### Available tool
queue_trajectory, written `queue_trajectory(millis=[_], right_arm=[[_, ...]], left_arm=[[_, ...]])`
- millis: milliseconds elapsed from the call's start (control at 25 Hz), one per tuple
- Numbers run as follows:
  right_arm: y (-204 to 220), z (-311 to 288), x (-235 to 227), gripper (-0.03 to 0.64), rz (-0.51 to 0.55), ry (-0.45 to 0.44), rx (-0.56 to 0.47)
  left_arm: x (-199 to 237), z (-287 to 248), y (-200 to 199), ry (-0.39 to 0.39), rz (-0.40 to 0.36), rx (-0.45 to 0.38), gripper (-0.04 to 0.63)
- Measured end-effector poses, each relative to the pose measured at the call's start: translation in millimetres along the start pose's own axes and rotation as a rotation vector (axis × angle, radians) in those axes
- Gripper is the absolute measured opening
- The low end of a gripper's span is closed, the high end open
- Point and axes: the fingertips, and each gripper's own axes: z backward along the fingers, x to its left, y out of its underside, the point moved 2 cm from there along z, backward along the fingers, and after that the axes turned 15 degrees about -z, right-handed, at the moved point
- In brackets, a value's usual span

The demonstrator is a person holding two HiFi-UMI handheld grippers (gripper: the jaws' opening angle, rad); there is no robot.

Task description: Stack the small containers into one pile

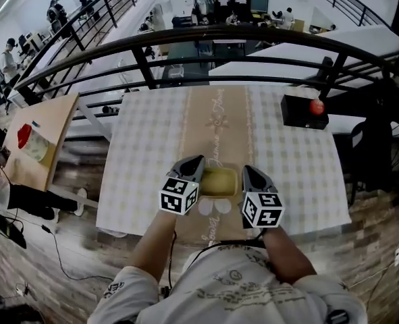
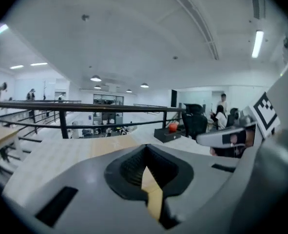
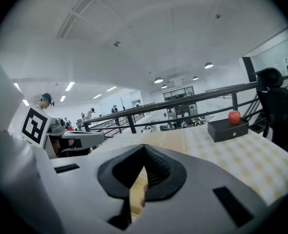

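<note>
Two grippers sit at the near edge of the desk [image 1: 152, 154], one on each side of a small pale-yellow container [image 1: 219, 181]. The left gripper [image 1: 191, 164] lies just beside the container's left side and the right gripper [image 1: 251, 174] just beside its right side. Both point toward the far edge. From the head view it is unclear whether either one touches the container.

In the left gripper view the jaws are drawn almost together. Only a thin slit is left between the dark pads, and a tan-yellow strip shows through it. The right gripper view shows the same: the jaws are narrow, with a sliver of pale yellow in the gap. Nothing can be seen clamped in either pair.

The container rests on a tan runner [image 1: 216, 123] that goes down the middle of the checked cloth [image 1: 294, 167]. It is too small to tell whether it is one piece or several nested.

Well apart, at the far right corner, a black box [image 1: 302, 113] carries a red apple [image 1: 316, 106]. A dark railing [image 1: 206, 39] curves beyond the far edge.
</note>
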Motion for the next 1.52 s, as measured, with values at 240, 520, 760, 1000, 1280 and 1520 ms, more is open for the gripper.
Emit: queue_trajectory(millis=[240, 520, 760, 1000, 1280, 1520], right_arm=[[-1.5, -5.8, 40.3, 0.0, 0.108, -0.076, -0.03], [-10.3, 6.7, 67.4, 0.0, 0.179, -0.144, -0.102], [0.1, 10.2, 63.1, 0.0, 0.164, -0.135, -0.087], [-3.2, 21.7, 57.7, 0.0, 0.177, -0.123, -0.113], [-1.4, 26.0, 49.7, 0.0, 0.152, -0.1, -0.1], [-0.2, 30.0, 47.1, 0.0, 0.134, -0.089, -0.096]], left_arm=[[14.4, 62.3, -25.0, -0.233, 0.018, -0.095, 0.008], [1.4, 91.9, -41.4, -0.335, -0.072, -0.133, 0.008], [-6.6, 91.1, -38.0, -0.321, -0.046, -0.129, 0.008], [-21.5, 87.7, -40.2, -0.301, -0.072, -0.133, 0.008], [-30.5, 88.0, -37.6, -0.283, -0.053, -0.129, 0.008], [-39.0, 89.4, -38.2, -0.264, -0.051, -0.137, 0.008]])
